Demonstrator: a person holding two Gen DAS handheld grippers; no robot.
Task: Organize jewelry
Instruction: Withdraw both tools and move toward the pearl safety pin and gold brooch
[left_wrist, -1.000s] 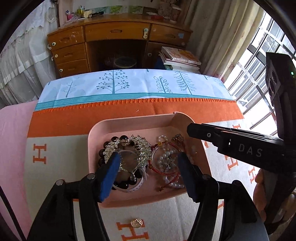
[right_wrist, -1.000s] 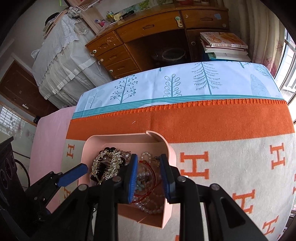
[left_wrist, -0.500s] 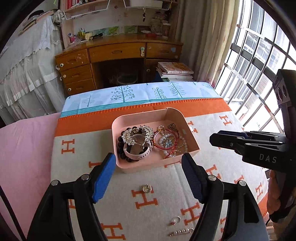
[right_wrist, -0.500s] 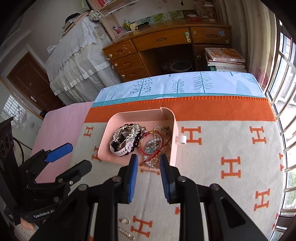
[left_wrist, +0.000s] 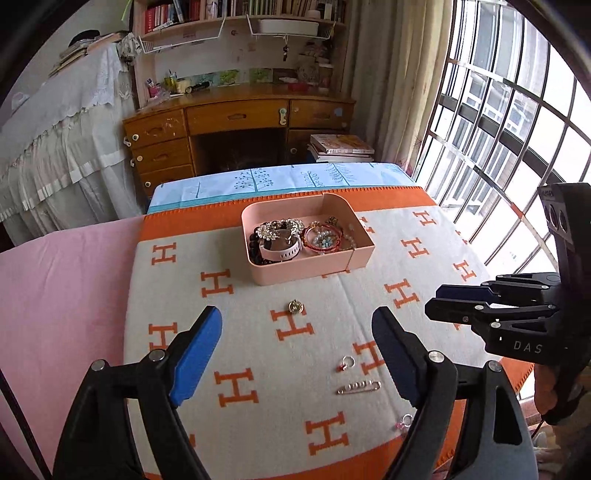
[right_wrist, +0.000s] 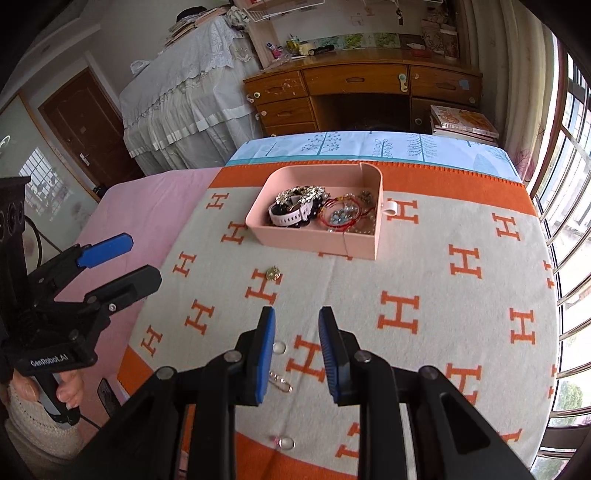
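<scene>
We see the pink tray (left_wrist: 306, 266) sitting on the orange-and-cream blanket (left_wrist: 240, 295), toward its far end, holding a pale watch strap (left_wrist: 280, 251), a crystal brooch (left_wrist: 275, 228) and beaded bracelets (left_wrist: 325, 238). Nearer to us, loose on the blanket and well apart from the tray, lie a small gold pendant (left_wrist: 295, 306), a ring with a red stone (left_wrist: 345, 362), a long pin (left_wrist: 358, 387) and a second ring (left_wrist: 405, 421) close to the orange border.

Our left gripper (left_wrist: 295, 354) hangs above the blanket with its blue pads spread wide and nothing between them. Our right gripper (right_wrist: 297, 354) has its fingers much closer together, yet a clear gap shows between them and they hold nothing.

Only the right wrist view shows the small white tab (right_wrist: 390, 207) on the tray's right wall and a dark wooden door (right_wrist: 88, 125). Only the left wrist view shows the bookshelf (left_wrist: 236, 11) above the wooden desk (left_wrist: 236, 118).
</scene>
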